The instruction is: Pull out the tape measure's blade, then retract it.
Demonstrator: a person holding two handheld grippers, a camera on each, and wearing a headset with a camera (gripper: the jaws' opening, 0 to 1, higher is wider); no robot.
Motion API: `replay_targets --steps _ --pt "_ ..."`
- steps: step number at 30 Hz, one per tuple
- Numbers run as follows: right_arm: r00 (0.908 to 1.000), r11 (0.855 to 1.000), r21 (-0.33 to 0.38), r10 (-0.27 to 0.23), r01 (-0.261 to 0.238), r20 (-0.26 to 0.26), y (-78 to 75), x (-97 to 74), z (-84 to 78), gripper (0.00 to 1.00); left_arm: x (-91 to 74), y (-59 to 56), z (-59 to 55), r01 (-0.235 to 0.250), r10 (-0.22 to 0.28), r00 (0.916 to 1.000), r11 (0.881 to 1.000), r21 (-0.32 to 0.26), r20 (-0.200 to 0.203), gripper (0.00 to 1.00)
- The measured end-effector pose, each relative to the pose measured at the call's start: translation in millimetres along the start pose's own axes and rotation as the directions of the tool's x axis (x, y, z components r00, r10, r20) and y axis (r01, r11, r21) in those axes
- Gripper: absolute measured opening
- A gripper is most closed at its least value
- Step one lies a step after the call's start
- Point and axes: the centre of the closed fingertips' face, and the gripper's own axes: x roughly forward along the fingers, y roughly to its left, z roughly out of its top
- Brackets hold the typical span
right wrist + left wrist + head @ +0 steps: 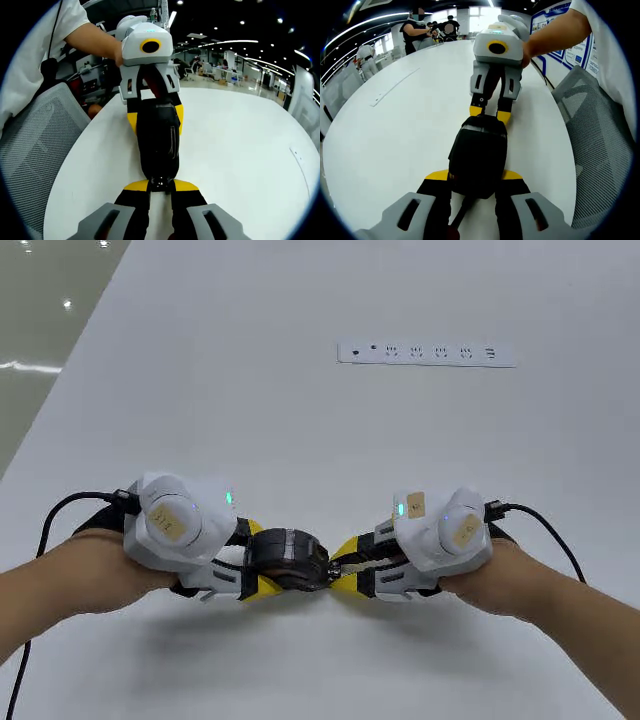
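White table carries a power strip (white, far side).

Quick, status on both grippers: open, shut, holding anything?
Left gripper: shut on the tape measure, gripping its case.
Right gripper: shut on the blade tip at the case's mouth.

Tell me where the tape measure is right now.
Low centre of the head view, on the white table: the tape measure sits between the grippers, its case clamped in the left gripper and its blade end pinched by the right gripper.
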Motion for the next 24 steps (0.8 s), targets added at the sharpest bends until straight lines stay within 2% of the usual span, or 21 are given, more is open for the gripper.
replay_targets --steps 5,12,16,24 --pt "1.0000 1.000 -0.009 -0.007 0.007 -0.001 -0.3 0.3 -0.2 0.13 0.1 0.1 0.3 -0.003 0.003 1.0000 1.000 0.000 0.003 0.28" --pt "0.9997 1.000 0.017 -0.025 0.025 0.002 -1.6 -0.3 -0.1 0.11 -0.2 0.3 -0.6 -0.002 0.002 1.0000 1.000 0.003 -0.003 0.28" --pt "0.9997 1.000 0.006 -0.024 0.024 -0.004 -0.6 -0.8 -0.7 0.11 0.3 0.2 -0.6 0.002 -0.002 1.0000 1.000 0.019 -0.009 0.28" --pt "0.9996 1.000 -0.002 -0.027 0.027 -0.010 -1.9 -3.8 -2.5 0.10 0.7 0.3 0.3 -0.001 0.001 1.0000 1.000 0.008 0.001 0.27"
